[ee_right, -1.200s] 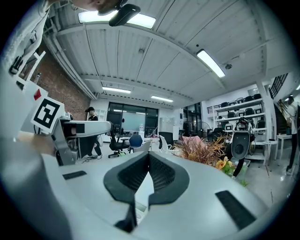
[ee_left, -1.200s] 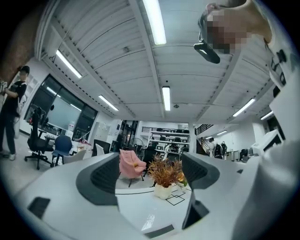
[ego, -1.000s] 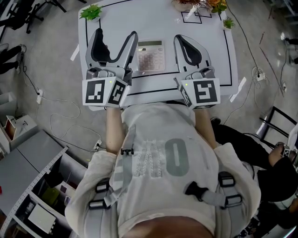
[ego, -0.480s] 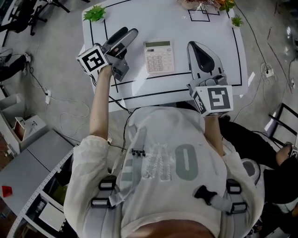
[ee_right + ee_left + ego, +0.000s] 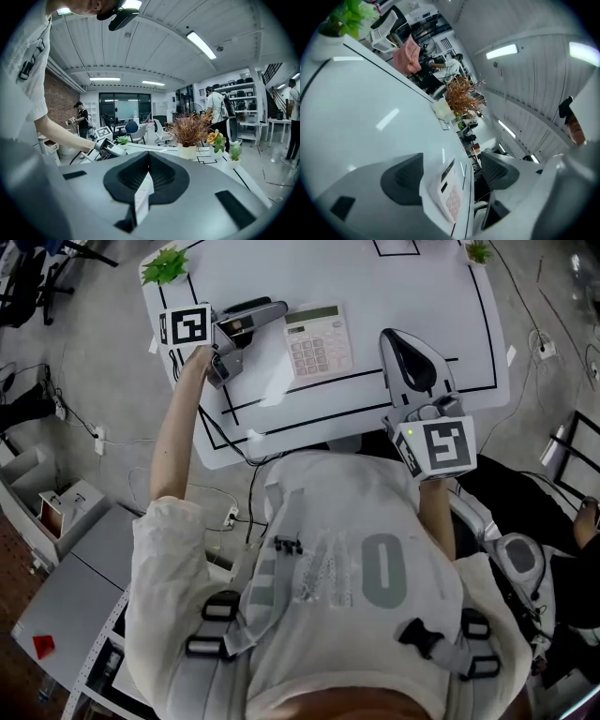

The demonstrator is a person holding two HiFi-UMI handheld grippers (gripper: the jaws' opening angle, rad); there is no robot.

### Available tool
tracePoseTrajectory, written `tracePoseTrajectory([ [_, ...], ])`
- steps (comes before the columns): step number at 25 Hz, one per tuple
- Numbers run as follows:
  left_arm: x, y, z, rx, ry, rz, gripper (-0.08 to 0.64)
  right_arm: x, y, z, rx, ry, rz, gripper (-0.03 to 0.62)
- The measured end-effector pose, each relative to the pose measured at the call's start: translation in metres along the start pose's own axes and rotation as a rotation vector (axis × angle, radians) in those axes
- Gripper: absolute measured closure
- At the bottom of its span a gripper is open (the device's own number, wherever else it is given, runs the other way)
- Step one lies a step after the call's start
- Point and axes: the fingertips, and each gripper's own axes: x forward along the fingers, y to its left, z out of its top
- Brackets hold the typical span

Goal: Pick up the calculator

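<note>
The calculator lies flat on the white table, a little left of its middle, inside the black line marked on the top. The left gripper is turned on its side and points right, with its tips just beside the calculator's far left corner. In the left gripper view its fingers are spread wide, and the calculator's edge shows in the gap between them; whether they touch it cannot be told. The right gripper hovers over the near right part of the table, well apart from the calculator, with its fingers pressed together on nothing. A small green plant stands at the far left corner.
</note>
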Motion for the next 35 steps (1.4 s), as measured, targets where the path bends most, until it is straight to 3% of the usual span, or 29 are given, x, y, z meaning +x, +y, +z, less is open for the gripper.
tracePoseTrajectory([
  [6,0.023,-0.001,-0.012,-0.028,0.108,-0.059,0.167,0.001,-0.001,-0.009,0.006,0.026,-0.010,0.584],
  [17,0.045,0.004,-0.051,-0.003,0.382,-0.016,0.195,0.003,-0.010,-0.016,0.027,0.054,-0.021,0.584],
  [21,0.052,0.007,-0.051,-0.028,0.396,0.004,0.234,0.003,-0.013,-0.017,0.033,0.055,-0.019,0.584],
  [25,0.054,0.021,-0.058,0.041,0.448,0.123,0.382,0.002,-0.015,-0.020,0.038,0.058,-0.021,0.584],
  [27,0.054,0.024,-0.061,0.059,0.469,0.152,0.410,0.002,-0.015,-0.021,0.038,0.063,-0.021,0.584],
  [32,0.053,0.024,-0.062,0.060,0.486,0.131,0.423,0.006,-0.012,-0.023,0.039,0.066,-0.021,0.584],
  [35,0.055,0.017,-0.071,0.003,0.505,0.072,0.449,0.006,-0.012,-0.024,0.047,0.068,-0.014,0.584],
])
